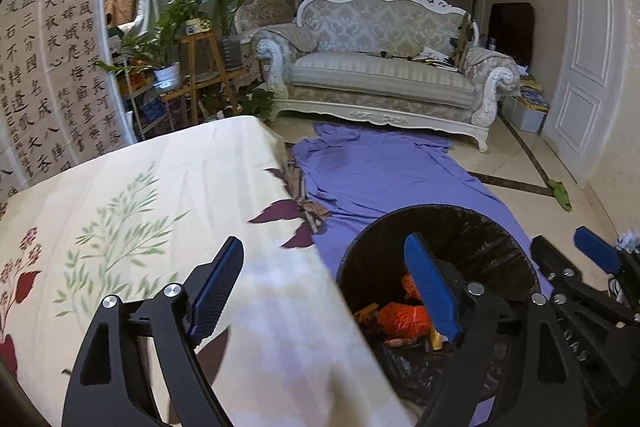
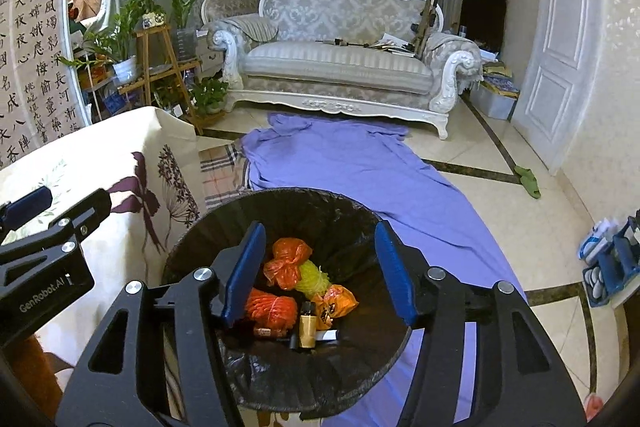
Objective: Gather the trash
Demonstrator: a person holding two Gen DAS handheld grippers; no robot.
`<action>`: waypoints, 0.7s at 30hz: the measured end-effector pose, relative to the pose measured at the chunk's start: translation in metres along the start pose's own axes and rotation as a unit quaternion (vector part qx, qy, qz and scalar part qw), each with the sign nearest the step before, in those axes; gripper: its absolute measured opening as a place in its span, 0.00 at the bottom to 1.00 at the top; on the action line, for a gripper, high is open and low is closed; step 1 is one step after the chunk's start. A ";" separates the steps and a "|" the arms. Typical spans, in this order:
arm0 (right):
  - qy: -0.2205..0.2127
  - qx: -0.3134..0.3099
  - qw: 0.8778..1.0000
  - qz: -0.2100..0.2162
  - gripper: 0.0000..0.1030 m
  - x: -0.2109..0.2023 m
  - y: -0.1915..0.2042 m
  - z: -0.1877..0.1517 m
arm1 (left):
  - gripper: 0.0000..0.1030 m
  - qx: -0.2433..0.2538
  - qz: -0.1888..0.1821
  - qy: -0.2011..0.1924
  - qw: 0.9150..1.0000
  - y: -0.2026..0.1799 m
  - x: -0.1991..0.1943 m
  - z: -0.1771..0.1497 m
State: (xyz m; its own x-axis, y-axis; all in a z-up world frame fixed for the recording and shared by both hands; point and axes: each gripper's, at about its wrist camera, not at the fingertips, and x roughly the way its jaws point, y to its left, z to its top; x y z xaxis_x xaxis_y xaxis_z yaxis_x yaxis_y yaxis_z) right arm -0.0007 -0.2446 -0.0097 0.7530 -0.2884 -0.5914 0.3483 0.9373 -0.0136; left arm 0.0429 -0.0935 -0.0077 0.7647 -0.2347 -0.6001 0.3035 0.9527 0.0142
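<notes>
**Both grippers empty over the bin, trash already inside**

Left wrist view first. The left hand-held gripper has its two blue-padded fingers spread wide with nothing between them. One finger sits over the cream floral-print cloth covering the worktop, the other over the mouth of the round black bin lined with a black plastic bag. The bin stands upright on the purple sheet spread over the tiled floor, right up against the worktop edge. From here I can only make out two orange mesh bundles at the bottom; the rest is hidden by the finger. The right hand-held gripper pokes in at the right edge.

Right wrist view is much clearer. The right gripper is also spread wide and empty, hovering straight above the bin opening. Counting what's inside: one orange plastic bag knotted at the top, one yellow-green mesh bundle, one orange mesh bundle, one crumpled orange printed wrapper, and one small amber bottle with a black cap, its long axis running towards the camera, cap at the far end. A few small dark bits lie beside it; can't tell what they are.

An ornate white sofa with grey patterned upholstery stands at the far end of the sheet.
</notes>
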 end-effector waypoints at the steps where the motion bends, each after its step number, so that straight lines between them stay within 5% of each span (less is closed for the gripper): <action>1: -0.004 0.001 1.000 0.002 0.56 -0.005 0.000 0.000 | 0.79 -0.001 0.002 -0.002 1.000 0.002 -0.004 -0.001; 21: -0.038 -0.014 0.999 0.012 0.63 -0.058 0.017 -0.005 | 0.81 -0.019 0.022 -0.021 0.999 0.034 -0.054 -0.015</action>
State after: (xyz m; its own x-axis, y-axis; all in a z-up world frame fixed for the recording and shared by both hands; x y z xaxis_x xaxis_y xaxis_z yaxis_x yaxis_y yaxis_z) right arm -0.0413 -0.2115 0.0203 0.8012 -0.2795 -0.5291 0.3149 0.9488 -0.0244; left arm 0.0032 -0.0456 0.0135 0.8004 -0.2004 -0.5649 0.2482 0.9687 0.0081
